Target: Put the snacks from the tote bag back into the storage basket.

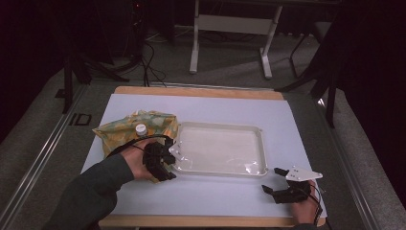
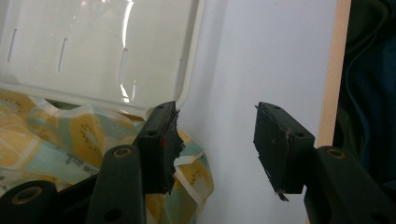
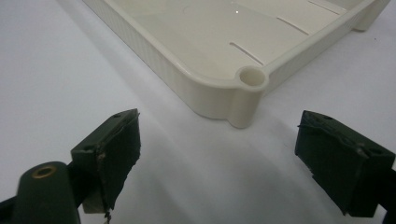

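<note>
your left claw (image 1: 165, 160) is gaping wide over the crinkly fruit-print pouch (image 1: 136, 129), beside the glossy ribbed cream tray (image 1: 261, 148). your right claw (image 1: 277, 181) is resting wide open before the tray's rounded corner.

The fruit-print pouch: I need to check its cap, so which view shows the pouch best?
The high view: the whole pouch and its white cap lie left of the tray. The left gripper view shows a corner beside one jaw, without the cap.
</note>
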Tool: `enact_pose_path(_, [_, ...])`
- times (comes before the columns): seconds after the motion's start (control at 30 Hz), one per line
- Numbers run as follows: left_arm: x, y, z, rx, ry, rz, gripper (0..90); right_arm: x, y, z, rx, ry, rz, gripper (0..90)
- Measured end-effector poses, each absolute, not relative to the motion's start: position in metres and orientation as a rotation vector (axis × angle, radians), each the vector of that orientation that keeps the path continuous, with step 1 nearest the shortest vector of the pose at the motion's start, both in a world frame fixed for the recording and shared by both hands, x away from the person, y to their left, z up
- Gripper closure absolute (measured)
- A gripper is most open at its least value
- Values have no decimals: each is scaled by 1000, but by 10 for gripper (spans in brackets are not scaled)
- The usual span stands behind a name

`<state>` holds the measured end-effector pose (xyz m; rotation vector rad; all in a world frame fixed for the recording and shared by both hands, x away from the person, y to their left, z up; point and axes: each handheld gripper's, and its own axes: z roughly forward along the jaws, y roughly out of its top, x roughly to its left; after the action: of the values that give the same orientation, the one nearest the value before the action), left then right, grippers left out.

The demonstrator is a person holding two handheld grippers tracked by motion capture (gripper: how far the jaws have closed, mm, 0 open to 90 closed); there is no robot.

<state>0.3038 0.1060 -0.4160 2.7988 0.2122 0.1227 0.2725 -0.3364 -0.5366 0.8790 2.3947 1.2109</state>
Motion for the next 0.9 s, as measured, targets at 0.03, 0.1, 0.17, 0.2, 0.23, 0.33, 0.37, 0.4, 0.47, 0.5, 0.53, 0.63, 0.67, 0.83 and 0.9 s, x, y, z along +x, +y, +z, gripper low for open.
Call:
enact_pose_path(0.03, [304,106,-415,2800,216,118,498,273,-336,-537,880,2395,1212,139])
enact_pose_path(0.1, [306,105,-414,2801,214,116,495,273,-337,-537,879,2394,1213,139])
enact_pose_path(0.17, [308,105,-412,2803,213,112,495,273,-337,-537,880,2394,1214,139])
enact_pose_path(0.2, [309,105,-410,2800,214,113,495,273,-337,-537,879,2395,1215,139])
enact_pose_path(0.23, [309,105,-410,2800,214,113,495,273,-337,-537,878,2395,1214,139])
enact_pose_path(0.33, [312,105,-405,2797,216,116,495,273,-336,-537,876,2395,1213,139])
enact_pose_path(0.37, [313,106,-404,2796,213,121,495,273,-336,-537,876,2395,1213,139])
enact_pose_path(0.4, [314,106,-403,2795,220,119,495,273,-337,-537,876,2395,1214,139])
enact_pose_path(0.47, [315,106,-403,2795,213,122,495,273,-337,-537,876,2396,1212,139])
enact_pose_path(0.5, [316,106,-402,2795,216,121,495,273,-337,-537,874,2396,1212,139])
enact_pose_path(0.53, [318,106,-401,2794,221,119,495,273,-336,-537,874,2395,1211,139])
enact_pose_path(0.63, [320,106,-401,2796,227,119,495,273,-336,-537,871,2398,1208,139])
enact_pose_path(0.67, [322,107,-400,2800,233,116,495,273,-336,-537,871,2399,1209,139])
enact_pose_path(0.83, [327,108,-397,2801,242,123,495,273,-336,-537,870,2398,1209,139])
enact_pose_path(0.9, [328,108,-396,2802,242,126,495,273,-336,-537,868,2398,1210,139])
